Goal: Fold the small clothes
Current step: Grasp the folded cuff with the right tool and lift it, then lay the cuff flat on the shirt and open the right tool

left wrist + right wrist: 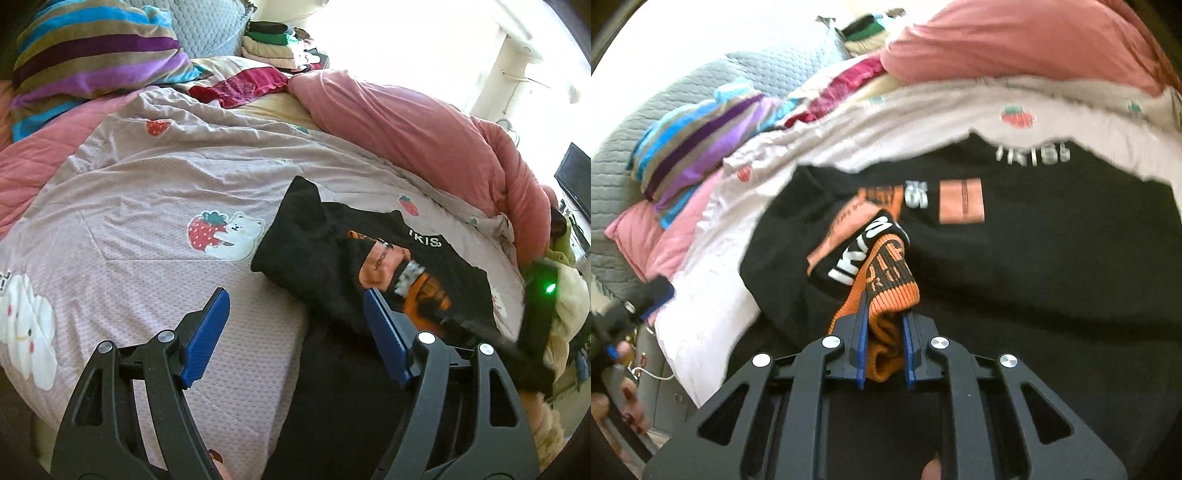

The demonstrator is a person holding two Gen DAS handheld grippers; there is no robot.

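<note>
The work surface is a bed covered by a pale pink quilt (155, 192) printed with strawberries and white bears. At far left a striped pillow (92, 48) in purple, blue and tan rests against a grey quilted headboard cushion (210, 26); to its right lie a crimson cloth (240, 86) and a stack of folded clothes (271, 44), then a rolled pink duvet (424, 129) along the right edge, under strong window light. A dark screen (574, 181) stands at far right. The left gripper (295, 314) is released: its 2 blue pads (207, 339) stand wide apart with nothing between them, the left pad over bare quilt, the right pad at the edge of the garment. The right gripper (884, 325) is clenched on the orange ribbed cuff (886, 291) of the black sweatshirt (1052, 277), the knit bunched between its 2 pads. The sweatshirt lies spread on the quilt toward the near right side of the bed, partly doubled over. It is black with orange and peach graphics and white lettering near its far edge. In the right wrist view the cuff carries dark lettering and adjoins a black band with white letters.
</note>
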